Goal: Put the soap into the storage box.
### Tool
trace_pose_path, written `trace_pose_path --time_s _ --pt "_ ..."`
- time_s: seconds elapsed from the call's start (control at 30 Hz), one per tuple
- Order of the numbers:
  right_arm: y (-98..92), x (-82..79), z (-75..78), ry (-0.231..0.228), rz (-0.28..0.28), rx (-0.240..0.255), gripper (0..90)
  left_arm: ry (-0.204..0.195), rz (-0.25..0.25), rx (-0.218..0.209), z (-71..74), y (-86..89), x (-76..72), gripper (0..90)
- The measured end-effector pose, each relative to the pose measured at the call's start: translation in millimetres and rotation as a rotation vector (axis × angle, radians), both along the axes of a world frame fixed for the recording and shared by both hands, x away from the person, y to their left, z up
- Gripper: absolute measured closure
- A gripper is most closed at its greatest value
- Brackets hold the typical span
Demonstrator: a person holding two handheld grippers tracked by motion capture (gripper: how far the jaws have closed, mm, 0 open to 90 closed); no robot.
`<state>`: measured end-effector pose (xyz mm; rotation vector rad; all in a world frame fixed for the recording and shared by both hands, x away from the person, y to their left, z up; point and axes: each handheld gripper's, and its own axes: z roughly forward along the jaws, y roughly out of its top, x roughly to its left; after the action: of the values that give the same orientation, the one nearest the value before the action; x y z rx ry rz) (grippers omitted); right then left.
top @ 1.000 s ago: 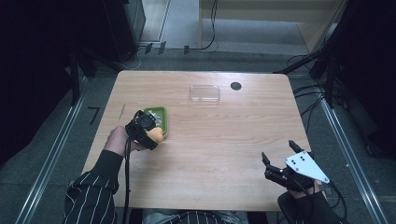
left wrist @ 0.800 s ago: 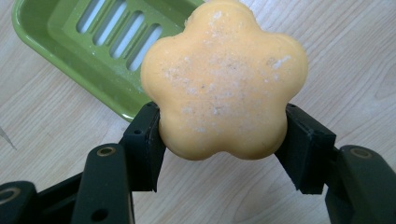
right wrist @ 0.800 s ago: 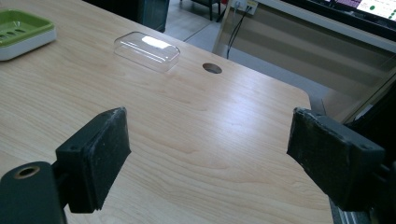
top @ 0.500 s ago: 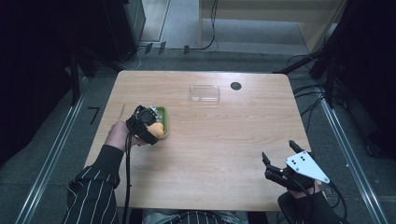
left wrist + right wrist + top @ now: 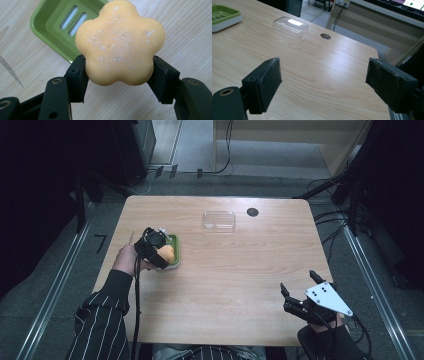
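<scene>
Two left jaws clamp the orange soap (image 5: 120,42) between them.

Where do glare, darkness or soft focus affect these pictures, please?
High view: table lit, surroundings nearly black. Right gripper view: a bright glare patch on the clear lid, near pads soft. Left gripper view: flower-shaped soap evenly lit and sharp.
</scene>
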<state>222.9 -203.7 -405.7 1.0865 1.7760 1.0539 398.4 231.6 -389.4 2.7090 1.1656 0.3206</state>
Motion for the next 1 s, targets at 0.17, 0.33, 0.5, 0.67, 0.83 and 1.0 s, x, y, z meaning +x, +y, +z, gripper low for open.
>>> trace_pose_path --time_s 0.17,0.33,0.5,0.67,0.83,1.0 --pt "-0.1 -0.1 0.0 0.001 -0.002 0.001 13.3 -0.003 -0.002 -0.005 1.6 -0.3 5.0 39.5" --pt "0.0 -0.5 0.3 0.000 -0.002 0.000 13.4 -0.004 0.004 0.000 -0.8 -1.2 10.9 39.5" --pt "0.6 -0.5 0.4 0.001 -0.001 -0.002 13.3 -0.008 0.012 -0.001 -4.4 -1.2 17.7 39.4" --pt "0.2 -0.7 0.6 -0.002 -0.001 -0.002 13.3 -0.012 0.017 0.007 -8.6 -0.3 22.2 39.4" --pt "0.9 -0.9 0.5 0.001 -0.001 -0.003 13.3 -0.015 0.027 0.006 -12.4 1.9 26.0 39.4" --pt "0.2 -1.1 0.4 0.000 -0.003 -0.001 13.4 -0.019 0.026 0.021 -15.2 4.2 29.9 39.4"
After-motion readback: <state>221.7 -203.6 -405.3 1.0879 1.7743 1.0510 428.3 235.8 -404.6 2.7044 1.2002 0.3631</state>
